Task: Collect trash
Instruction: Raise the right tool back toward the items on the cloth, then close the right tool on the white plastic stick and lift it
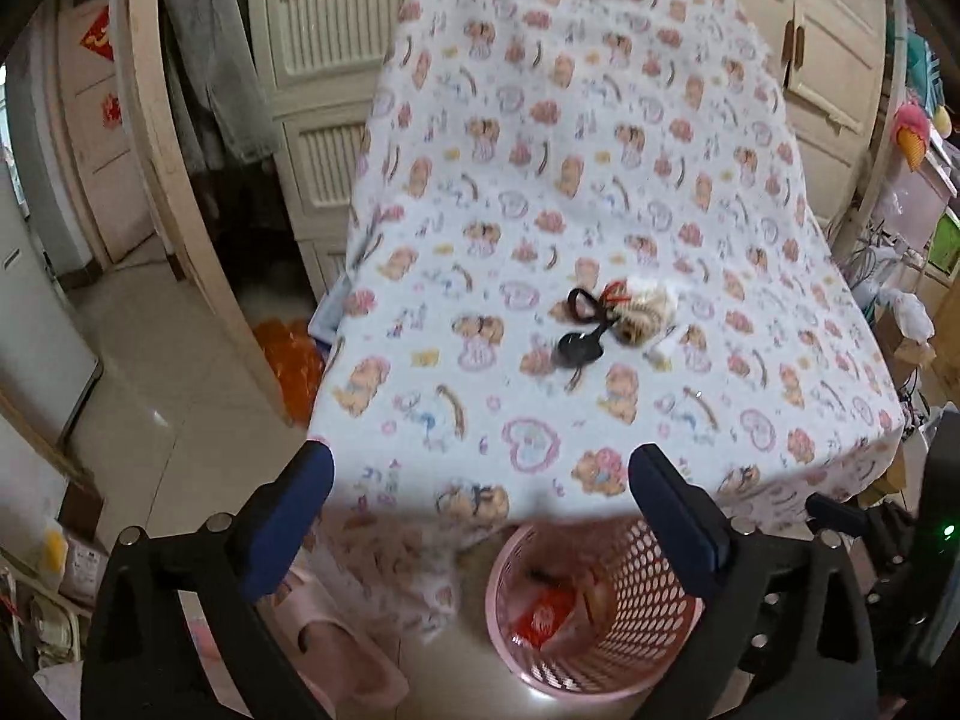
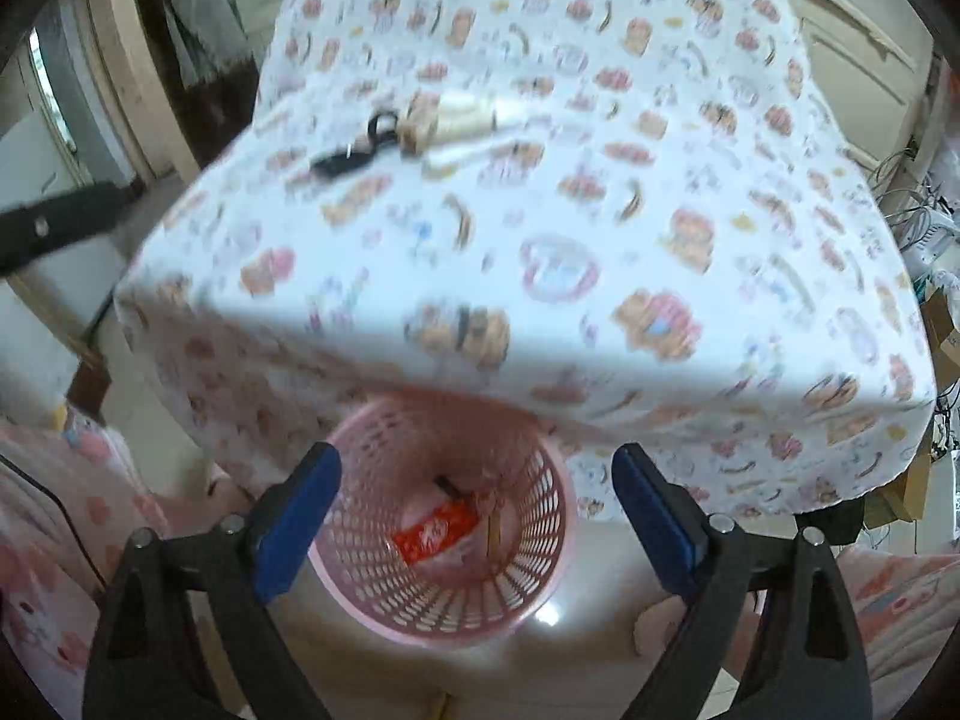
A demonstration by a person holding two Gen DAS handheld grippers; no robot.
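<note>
A pink perforated basket (image 1: 642, 630) (image 2: 528, 570) stands on the floor at the table's front edge; a red wrapper (image 1: 540, 618) (image 2: 432, 537) and other scraps lie in it. On the cartoon-print tablecloth (image 1: 600, 120) (image 2: 600, 210) lie a black spoon (image 1: 579, 348) (image 2: 342, 162), a black loop (image 1: 579, 303) (image 2: 381, 123) and a crumpled beige wrapper (image 1: 645, 312) (image 2: 444, 117), close together. My left gripper (image 1: 480, 462) hovers open over the table's near edge, with nothing between its fingers. My right gripper (image 2: 477, 459) is open above the basket, also with nothing in it.
A pink slipper (image 1: 336, 642) lies on the tiled floor left of the basket. An orange bag (image 1: 288, 348) sits by the table's left side, near cream cabinets (image 1: 324, 90). Cluttered shelves and cables (image 1: 912, 300) crowd the right. Pink patterned fabric (image 2: 60, 540) fills the right wrist view's lower left.
</note>
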